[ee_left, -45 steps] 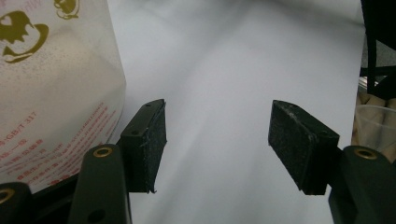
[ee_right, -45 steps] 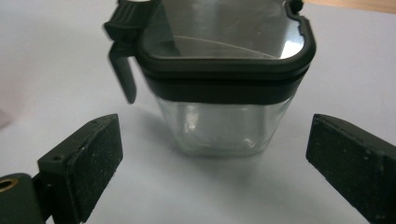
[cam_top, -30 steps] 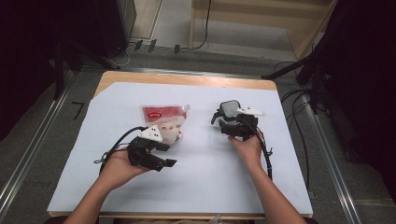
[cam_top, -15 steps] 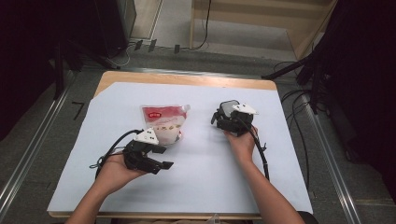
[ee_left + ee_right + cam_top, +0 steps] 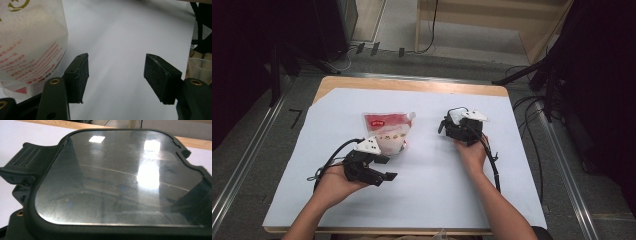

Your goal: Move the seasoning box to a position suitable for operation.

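Observation:
A clear bag (image 5: 387, 131) with a red top band and pale contents lies flat on the white paper-covered table (image 5: 522, 190), left of centre. My left gripper (image 5: 387, 167) rests just in front of the bag, jaws pointing right. In the left gripper view the left gripper (image 5: 116, 75) is open over bare paper, and the bag (image 5: 30, 37) lies beside its left pad. My right gripper (image 5: 457, 129) is right of centre, shut on a black box with a glossy see-through lid (image 5: 455, 116). The box (image 5: 117, 182) sits tilted right up against the right gripper's camera.
Cables trail from both grippers across the paper (image 5: 492, 165). The wooden table edge (image 5: 412, 84) runs along the far side, with metal floor rails on both sides. A clear cup of brown sticks (image 5: 200, 67) shows past the table's edge in the left gripper view.
The right hand with the box has drifted slightly toward the far side. The left gripper has stayed put, jaws equally wide.

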The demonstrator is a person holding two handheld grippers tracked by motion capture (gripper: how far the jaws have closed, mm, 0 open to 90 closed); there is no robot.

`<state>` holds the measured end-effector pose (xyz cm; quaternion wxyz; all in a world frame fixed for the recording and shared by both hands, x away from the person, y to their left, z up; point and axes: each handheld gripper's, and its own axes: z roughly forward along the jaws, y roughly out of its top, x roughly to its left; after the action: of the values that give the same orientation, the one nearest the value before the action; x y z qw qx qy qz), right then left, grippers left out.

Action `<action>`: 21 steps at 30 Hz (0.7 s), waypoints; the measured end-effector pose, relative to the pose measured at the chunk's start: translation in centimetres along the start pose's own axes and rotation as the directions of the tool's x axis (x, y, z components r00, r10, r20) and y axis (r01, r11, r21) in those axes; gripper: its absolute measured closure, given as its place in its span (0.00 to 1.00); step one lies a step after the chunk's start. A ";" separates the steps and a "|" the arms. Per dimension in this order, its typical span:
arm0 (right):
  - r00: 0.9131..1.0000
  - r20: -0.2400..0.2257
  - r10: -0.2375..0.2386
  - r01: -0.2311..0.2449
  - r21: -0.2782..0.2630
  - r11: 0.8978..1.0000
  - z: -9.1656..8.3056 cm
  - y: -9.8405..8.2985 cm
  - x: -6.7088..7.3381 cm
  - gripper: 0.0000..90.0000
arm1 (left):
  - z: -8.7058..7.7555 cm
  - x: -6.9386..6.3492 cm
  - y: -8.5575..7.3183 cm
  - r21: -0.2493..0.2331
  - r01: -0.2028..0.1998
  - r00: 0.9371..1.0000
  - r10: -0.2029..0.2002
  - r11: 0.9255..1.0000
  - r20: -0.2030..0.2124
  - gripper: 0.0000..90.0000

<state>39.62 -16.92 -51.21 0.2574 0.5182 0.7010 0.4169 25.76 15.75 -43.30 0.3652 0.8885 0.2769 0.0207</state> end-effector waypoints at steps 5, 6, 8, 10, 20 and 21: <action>1.000 -0.013 -0.012 0.012 -0.006 1.000 -0.7 0.4 0.3 0.17 | 0.1 0.0 0.2 -0.001 0.005 1.000 -0.005 1.000 -0.003 0.41; 1.000 -0.029 -0.006 0.005 -0.005 1.000 -1.2 0.6 0.6 0.17 | 0.2 0.1 0.3 -0.007 0.001 1.000 -0.001 1.000 0.001 0.41; 0.999 -0.039 -0.007 0.007 -0.005 1.000 -1.3 0.6 0.6 0.17 | 0.2 0.1 0.4 -0.010 0.000 1.000 0.000 1.000 0.005 0.41; 0.998 -0.067 -0.010 0.011 0.007 1.000 -1.9 0.8 1.0 0.17 | 0.3 0.2 0.6 -0.017 -0.002 1.000 0.002 1.000 0.012 0.41; 0.982 -0.176 -0.074 0.075 -0.002 0.997 -5.9 0.6 3.0 0.17 | 1.0 0.0 1.4 -0.004 -0.014 0.999 0.014 1.000 0.030 0.42; 0.978 -0.195 -0.079 0.081 0.001 0.997 -6.6 0.3 3.2 0.17 | 1.0 -0.1 1.5 -0.005 -0.011 1.000 0.011 1.000 0.029 0.42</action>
<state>33.48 -15.98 -47.30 0.2016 0.4475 0.7449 0.4520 26.65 14.21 -43.06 0.3715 0.8893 0.2666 0.0104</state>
